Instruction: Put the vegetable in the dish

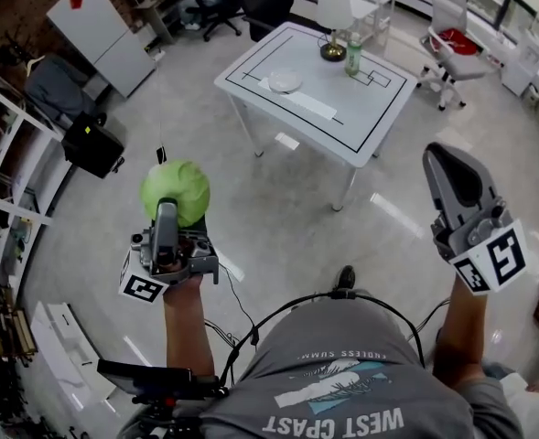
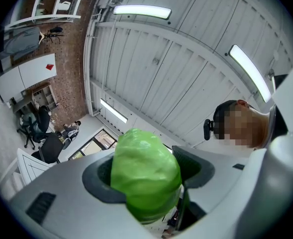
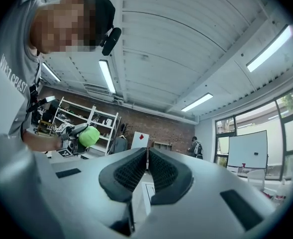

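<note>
A round green cabbage (image 1: 176,191) sits between the jaws of my left gripper (image 1: 168,210), which is shut on it and tilted upward over the floor. From the left gripper view the cabbage (image 2: 145,174) fills the gap between the dark pads. My right gripper (image 1: 454,183) is held out at the right with nothing in it, and in its own view the two pads meet (image 3: 146,168), so it is shut. A white dish (image 1: 285,81) lies on the white table (image 1: 379,112) ahead. The right gripper view also catches the cabbage (image 3: 89,136) off to the left.
On the table stand a green bottle (image 1: 353,55) and a white lamp (image 1: 334,15), and a white strip lies next to the dish. A white office chair (image 1: 452,48) is beyond the table's right end. Shelving (image 1: 4,227) lines the left wall, with a black case (image 1: 92,144) on the floor.
</note>
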### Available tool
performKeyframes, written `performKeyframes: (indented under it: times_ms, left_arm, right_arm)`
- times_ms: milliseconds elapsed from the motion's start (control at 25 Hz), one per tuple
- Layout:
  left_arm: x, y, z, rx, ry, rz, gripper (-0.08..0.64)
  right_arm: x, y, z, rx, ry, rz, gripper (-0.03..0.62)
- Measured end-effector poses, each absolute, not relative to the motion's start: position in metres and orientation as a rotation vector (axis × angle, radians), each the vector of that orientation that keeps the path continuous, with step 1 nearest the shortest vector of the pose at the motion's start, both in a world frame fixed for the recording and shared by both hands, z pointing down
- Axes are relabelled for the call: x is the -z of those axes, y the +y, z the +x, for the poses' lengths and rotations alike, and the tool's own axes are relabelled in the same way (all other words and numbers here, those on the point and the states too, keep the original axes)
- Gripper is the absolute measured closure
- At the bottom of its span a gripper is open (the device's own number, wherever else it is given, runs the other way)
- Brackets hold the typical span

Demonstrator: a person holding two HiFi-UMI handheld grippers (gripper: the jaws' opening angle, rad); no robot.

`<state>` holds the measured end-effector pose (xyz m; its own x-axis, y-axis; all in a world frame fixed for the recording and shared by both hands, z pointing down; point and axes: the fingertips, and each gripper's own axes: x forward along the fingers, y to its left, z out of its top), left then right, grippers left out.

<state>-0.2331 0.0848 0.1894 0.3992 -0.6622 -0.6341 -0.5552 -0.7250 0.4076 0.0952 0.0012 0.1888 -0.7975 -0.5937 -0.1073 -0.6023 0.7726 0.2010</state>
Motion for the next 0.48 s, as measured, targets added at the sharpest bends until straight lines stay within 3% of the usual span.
performKeyframes:
  times_ms: [480]
  left_arm:
    - [-0.181, -0.004, -0.177, 1.243, -1.195, 2.496, 0.272]
  right_arm:
    - [-0.180, -0.097, 0.128, -0.385, 2.942, -0.816, 0.583]
